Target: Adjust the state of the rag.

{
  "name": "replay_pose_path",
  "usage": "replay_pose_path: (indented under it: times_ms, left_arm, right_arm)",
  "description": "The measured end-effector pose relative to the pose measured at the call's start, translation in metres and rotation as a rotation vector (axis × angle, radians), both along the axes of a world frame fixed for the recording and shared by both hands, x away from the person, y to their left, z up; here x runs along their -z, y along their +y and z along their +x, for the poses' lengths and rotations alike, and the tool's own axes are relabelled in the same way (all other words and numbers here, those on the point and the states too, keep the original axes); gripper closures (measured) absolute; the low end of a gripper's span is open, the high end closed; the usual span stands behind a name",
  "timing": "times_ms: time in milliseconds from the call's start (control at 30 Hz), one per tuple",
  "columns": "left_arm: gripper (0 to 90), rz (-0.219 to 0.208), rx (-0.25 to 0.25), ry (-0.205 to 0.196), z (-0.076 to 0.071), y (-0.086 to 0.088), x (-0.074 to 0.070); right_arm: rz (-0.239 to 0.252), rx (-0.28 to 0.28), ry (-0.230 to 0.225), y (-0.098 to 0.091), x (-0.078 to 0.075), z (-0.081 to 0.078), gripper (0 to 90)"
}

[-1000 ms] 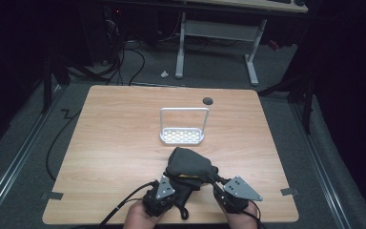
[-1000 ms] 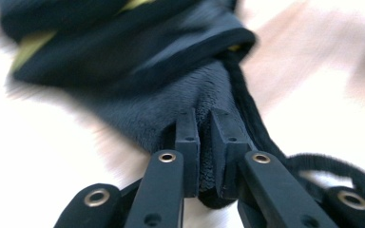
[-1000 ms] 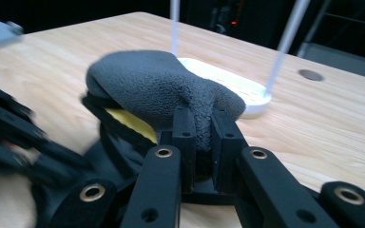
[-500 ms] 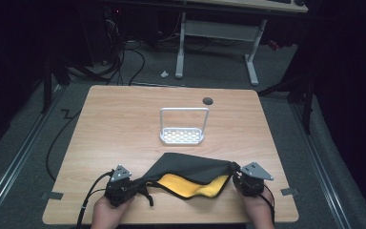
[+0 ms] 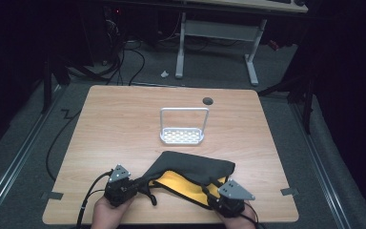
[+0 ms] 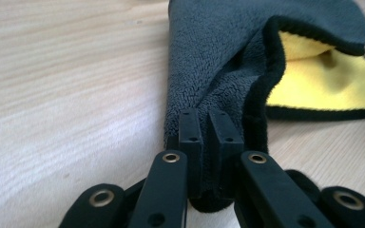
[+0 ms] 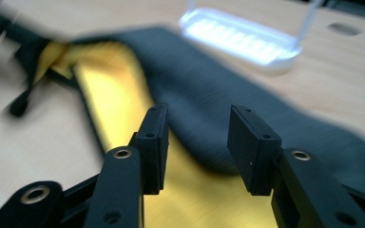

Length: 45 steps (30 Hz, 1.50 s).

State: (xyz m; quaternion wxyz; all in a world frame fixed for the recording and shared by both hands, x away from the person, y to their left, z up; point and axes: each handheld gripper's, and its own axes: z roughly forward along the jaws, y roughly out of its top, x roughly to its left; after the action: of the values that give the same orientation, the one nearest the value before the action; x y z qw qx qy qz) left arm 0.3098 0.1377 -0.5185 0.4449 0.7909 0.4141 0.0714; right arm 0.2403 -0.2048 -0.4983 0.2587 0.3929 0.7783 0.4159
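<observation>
High view: left hand-held gripper (image 5: 136, 182) clamped on cloth (image 5: 195, 167), right hand-held gripper (image 5: 218, 196) just-opened, low.

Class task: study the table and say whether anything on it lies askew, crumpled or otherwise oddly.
The cloth lies askew near the front edge, half folded, its yellow lining showing. The left gripper pinches one corner; the right gripper has just been opening, nothing pressed between its pads. The white rack stands straight.

A wooden table (image 5: 124, 124) bears a cloth (image 5: 190, 169) and white rack (image 5: 182, 136).
</observation>
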Motion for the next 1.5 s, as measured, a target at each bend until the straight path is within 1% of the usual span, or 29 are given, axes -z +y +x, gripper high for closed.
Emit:
replay_pose_path:
  times_ms: [67, 100, 267, 300, 333, 367, 400, 467, 500, 533, 567, 667, 733, 767, 800, 833, 867, 1000, 1033, 1100, 1167, 1233, 1300, 1333, 1367, 1400, 1433, 1467, 1500]
  left_arm:
    - [85.4, -0.004, 0.011, -0.003, 0.004, -0.002, -0.001]
    - [85.7, -0.004, 0.011, -0.003, 0.004, -0.002, -0.001]
    - [86.5, -0.033, 0.006, -0.008, 0.01, -0.001, -0.004]
    - [86.5, -0.038, 0.002, -0.013, 0.011, 0.0, -0.005]
    - [86.5, -0.038, 0.002, -0.013, 0.011, 0.0, -0.005]
    - [86.5, -0.046, -0.001, -0.014, 0.012, 0.002, -0.006]
    - [86.6, -0.057, -0.012, -0.018, 0.013, 0.005, -0.008]
    - [86.6, -0.074, -0.019, -0.018, 0.014, 0.009, -0.01]
    - [86.7, -0.081, -0.023, -0.016, 0.014, 0.011, -0.011]
    - [86.7, -0.081, -0.023, -0.016, 0.014, 0.011, -0.011]
    - [86.7, -0.087, -0.029, -0.023, 0.013, 0.014, -0.012]
    - [86.8, -0.097, -0.037, -0.036, 0.013, 0.018, -0.017]
    - [86.9, -0.104, -0.044, -0.04, 0.013, 0.02, -0.018]
    - [86.9, -0.111, -0.051, -0.04, 0.013, 0.025, -0.02]
    - [86.9, -0.114, -0.056, -0.04, 0.014, 0.027, -0.02]
    - [86.9, -0.114, -0.056, -0.04, 0.014, 0.027, -0.02]
    - [87.0, -0.122, -0.066, -0.036, 0.016, 0.031, -0.021]
    - [87.0, -0.143, -0.066, -0.018, 0.018, 0.036, -0.022]
    - [87.0, -0.143, -0.066, -0.018, 0.018, 0.036, -0.022]
    - [86.9, -0.146, -0.063, -0.02, 0.019, 0.037, -0.022]
    - [85.7, -0.14, -0.087, -0.01, 0.025, 0.036, -0.019]
    - [79.4, -0.131, -0.124, 0.006, 0.035, 0.038, -0.011]
    - [72.2, -0.133, -0.156, 0.036, 0.044, 0.041, -0.003]
    - [68.8, -0.133, -0.156, 0.036, 0.044, 0.041, -0.003]
    - [68.8, -0.135, -0.18, 0.032, 0.044, 0.043, -0.002]
    - [64.1, -0.146, -0.214, -0.008, 0.039, 0.047, -0.008]
    - [64.2, -0.14, -0.203, -0.029, 0.034, 0.047, -0.012]
    - [64.2, -0.14, -0.203, -0.029, 0.034, 0.047, -0.012]
    - [64.3, -0.114, -0.17, -0.069, 0.022, 0.042, -0.02]
  right_arm:
    - [-0.013, -0.019, 0.065, 0.004, 0.009, -0.003, 59.0]
    - [-0.034, -0.025, 0.086, 0.005, 0.013, -0.003, 58.9]
    - [-0.127, -0.022, 0.16, 0.008, 0.029, 0.0, 58.1]
    - [-0.127, -0.019, 0.16, 0.007, 0.03, 0.0, 61.4]
    - [-0.118, -0.011, 0.174, 0.005, 0.029, 0.001, 69.4]
    - [-0.118, -0.011, 0.174, 0.005, 0.029, 0.001, 69.4]
    - [-0.152, 0.009, 0.166, 0.001, 0.028, 0.0, 82.1]
    - [-0.176, 0.019, 0.164, -0.006, 0.027, 0.0, 85.5]
    - [-0.177, 0.036, 0.167, -0.011, 0.027, 0.001, 85.7]
    - [-0.177, 0.036, 0.167, -0.011, 0.027, 0.001, 85.7]
    - [-0.161, 0.079, 0.18, -0.025, 0.026, 0.005, 85.9]
    - [-0.149, 0.134, 0.19, -0.045, 0.026, 0.012, 85.9]
    - [-0.155, 0.181, 0.187, -0.058, 0.025, 0.016, 85.9]
    - [-0.151, 0.2, 0.191, -0.064, 0.025, 0.018, 85.9]
    - [-0.159, 0.219, 0.188, -0.07, 0.025, 0.019, 86.0]
    - [-0.159, 0.219, 0.188, -0.07, 0.025, 0.019, 86.0]
    - [-0.185, 0.263, 0.181, -0.081, 0.025, 0.022, 86.2]
    - [-0.188, 0.326, 0.175, -0.102, 0.025, 0.024, 86.2]
    - [-0.188, 0.326, 0.175, -0.102, 0.025, 0.024, 86.2]
    - [-0.165, 0.339, 0.19, -0.106, 0.024, 0.023, 86.0]
    - [-0.177, 0.32, 0.191, -0.101, 0.023, 0.021, 85.1]
    - [-0.169, 0.3, 0.203, -0.095, 0.022, 0.019, 83.9]
    - [-0.167, 0.284, 0.205, -0.09, 0.022, 0.017, 82.2]
    - [-0.167, 0.284, 0.205, -0.09, 0.022, 0.017, 82.2]
    - [-0.158, 0.276, 0.208, -0.088, 0.022, 0.016, 79.7]
    - [-0.144, 0.27, 0.205, -0.087, 0.02, 0.015, 75.1]
    - [-0.136, 0.267, 0.198, -0.086, 0.019, 0.015, 74.6]
    - [-0.136, 0.267, 0.198, -0.086, 0.019, 0.015, 74.6]
    - [-0.119, 0.26, 0.178, -0.086, 0.015, 0.014, 74.4]
